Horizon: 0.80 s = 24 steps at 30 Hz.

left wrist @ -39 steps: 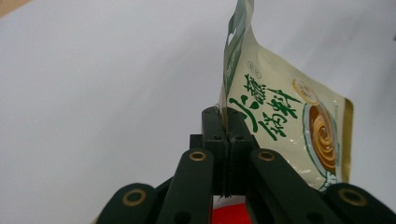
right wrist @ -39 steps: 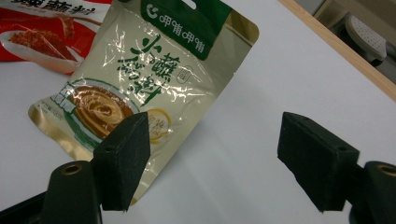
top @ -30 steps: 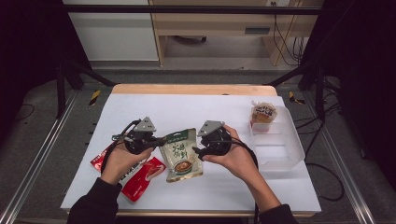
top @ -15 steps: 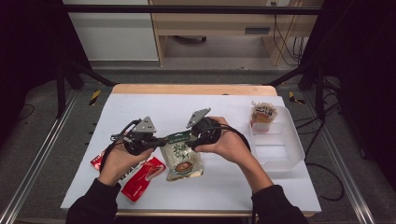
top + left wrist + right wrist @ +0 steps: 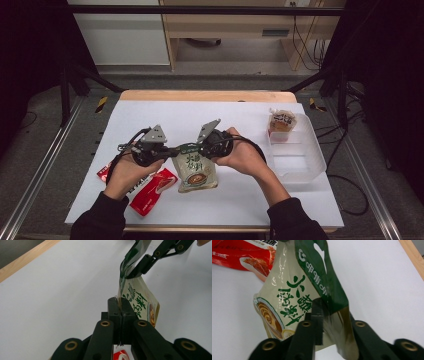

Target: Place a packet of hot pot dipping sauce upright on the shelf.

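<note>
Near edge of the table [image 5: 300, 200]: two dark sleeves come in from the bottom. Just left of centre, a red snack packet [image 5: 152, 190] lies flat, partly under the left hand [image 5: 125, 172]; a 2nd red packet [image 5: 104, 172] peeks out at that hand's left.

Centre, slightly farther: green-and-cream sauce pouch [image 5: 196, 167], held up by its top edge between both grippers, its bottom hanging toward the near side, close over or on the table – can't tell which. Left gripper [image 5: 167, 150] has its jaws together, clamped on the pouch's top left corner; in the left gripper view [image 5: 120, 308] the two black jaws meet w/ the thin pouch [image 5: 138, 298] edge pinched between them. Right gripper [image 5: 197, 149], in the right hand [image 5: 242, 155], has just been closing its jaws, w/ the pouch's green top strip between them; in the right gripper view [image 5: 332, 317] the jaws sit on either side of the pouch [image 5: 294, 297] top, pressing the folded film. The two grippers' tips sit just beside each other on the same top edge.

Right, farther: clear plastic bin [image 5: 312, 160], w/ a small brown-and-white packet [image 5: 281, 122] standing at its far end.

Far edge: wood strip of the table, then floor & a cabinet.
</note>
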### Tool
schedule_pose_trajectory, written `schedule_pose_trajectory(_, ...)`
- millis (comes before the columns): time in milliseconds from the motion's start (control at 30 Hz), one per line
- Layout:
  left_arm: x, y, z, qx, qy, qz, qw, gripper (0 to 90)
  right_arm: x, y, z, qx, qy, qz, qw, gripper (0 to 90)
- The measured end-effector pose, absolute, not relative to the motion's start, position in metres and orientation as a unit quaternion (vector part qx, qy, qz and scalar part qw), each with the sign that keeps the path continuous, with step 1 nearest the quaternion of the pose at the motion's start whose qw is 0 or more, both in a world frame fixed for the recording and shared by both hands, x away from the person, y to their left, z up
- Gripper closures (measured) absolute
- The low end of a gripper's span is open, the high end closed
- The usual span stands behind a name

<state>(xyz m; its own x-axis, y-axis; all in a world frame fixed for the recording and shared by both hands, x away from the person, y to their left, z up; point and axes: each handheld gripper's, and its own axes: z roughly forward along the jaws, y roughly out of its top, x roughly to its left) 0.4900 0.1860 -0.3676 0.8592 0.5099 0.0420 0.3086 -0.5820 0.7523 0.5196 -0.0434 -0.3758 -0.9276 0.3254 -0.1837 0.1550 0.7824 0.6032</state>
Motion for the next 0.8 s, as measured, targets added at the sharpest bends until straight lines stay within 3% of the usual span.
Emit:
schedule_pose_trajectory(167,0.491,0.188,-0.369,0.878,0.237,0.131,0.395,86.7,0.519,-0.045,-0.375,0.124,0.933,0.309,0.135,89.6)
schedule_pose_trajectory(300,0.490,0.192,-0.372,0.874,0.243,0.135,0.398,64.2,0.518,-0.045,-0.375,0.124,0.935,0.303,0.137,90.0)
schedule_pose_trajectory(433,0.487,0.199,-0.375,0.878,0.242,0.143,0.389,47.2,0.518,-0.047,-0.373,0.125,0.936,0.301,0.135,90.0)
schedule_pose_trajectory(633,0.490,0.212,-0.385,0.874,0.261,0.138,0.385,39.6,0.514,-0.053,-0.367,0.130,0.935,0.303,0.133,90.0)
schedule_pose_trajectory(700,0.491,0.215,-0.387,0.873,0.264,0.144,0.384,26.4,0.513,-0.058,-0.365,0.132,0.935,0.302,0.134,90.0)
schedule_pose_trajectory(800,0.493,0.221,-0.389,0.870,0.278,0.150,0.380,18.7,0.512,-0.061,-0.364,0.137,0.933,0.306,0.133,90.0)
